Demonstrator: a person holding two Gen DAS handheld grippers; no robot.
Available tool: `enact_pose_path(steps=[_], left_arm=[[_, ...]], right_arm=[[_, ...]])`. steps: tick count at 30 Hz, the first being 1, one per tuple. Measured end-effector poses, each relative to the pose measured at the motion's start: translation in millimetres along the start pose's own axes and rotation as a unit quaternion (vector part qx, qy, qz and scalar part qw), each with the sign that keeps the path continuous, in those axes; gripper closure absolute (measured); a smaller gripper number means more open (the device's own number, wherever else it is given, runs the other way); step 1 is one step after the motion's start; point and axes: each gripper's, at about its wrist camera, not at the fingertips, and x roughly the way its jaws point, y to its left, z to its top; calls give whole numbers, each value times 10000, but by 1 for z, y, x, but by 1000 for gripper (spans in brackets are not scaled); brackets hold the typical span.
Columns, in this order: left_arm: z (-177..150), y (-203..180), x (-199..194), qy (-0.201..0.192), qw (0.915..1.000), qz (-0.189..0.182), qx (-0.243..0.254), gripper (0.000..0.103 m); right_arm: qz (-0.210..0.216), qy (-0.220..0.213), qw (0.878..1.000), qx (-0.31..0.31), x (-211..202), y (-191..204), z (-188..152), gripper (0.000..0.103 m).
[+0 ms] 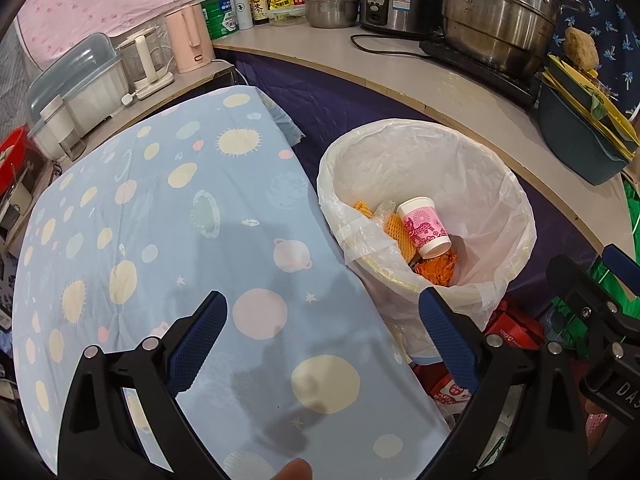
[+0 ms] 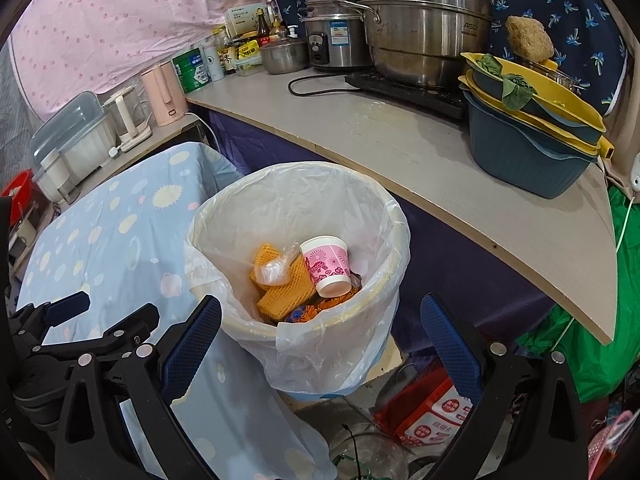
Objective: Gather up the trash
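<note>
Trash sits in the bin (image 2: 298, 280), which shows at centre of the right wrist view and right of centre in the left wrist view (image 1: 426, 216); a clear white liner (image 2: 360, 216) is folded over its rim. Inside lies a pink-patterned paper cup (image 2: 326, 266) on its side, its open mouth toward the upper left, resting on orange foam netting (image 2: 286, 292) with a scrap of clear plastic (image 2: 274, 272) just beside it. The left gripper (image 1: 320, 344) is spread wide with nothing between its blue pads, and hangs over a table covered in a blue cloth with pale dots (image 1: 160, 216); a fingertip (image 1: 296, 470) shows at the bottom edge of that frame. The right gripper (image 2: 320, 344) is likewise spread and empty, with the bin's near rim between its fingers in the picture. Across the upper right of both views curves the worktop (image 2: 400, 140), carrying stacked steel pots (image 2: 424, 28), a rice cooker (image 2: 332, 40), bottles and a blue basin (image 2: 528, 152) with yellow trays on top. Red cartons (image 2: 424, 412) lie on the floor at lower right, below the bin.
</note>
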Motion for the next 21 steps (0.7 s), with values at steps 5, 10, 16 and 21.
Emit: enact_pose_path(steps=[5, 10, 16, 21], left_arm=[[2, -2, 1, 7, 10000, 34, 22, 11], [5, -3, 2, 25, 10000, 42, 23, 11], [14, -10, 4, 79, 9999, 35, 98, 11], [22, -16, 2, 92, 9999, 23, 127, 11]], right_arm=[[-9, -4, 10000, -5, 0, 1, 0, 7], [-9, 17, 10000, -12, 0, 2, 1, 7], [-11, 100, 9999, -15, 3, -1, 9, 7], [-39, 140, 9999, -1, 3, -8, 18, 7]])
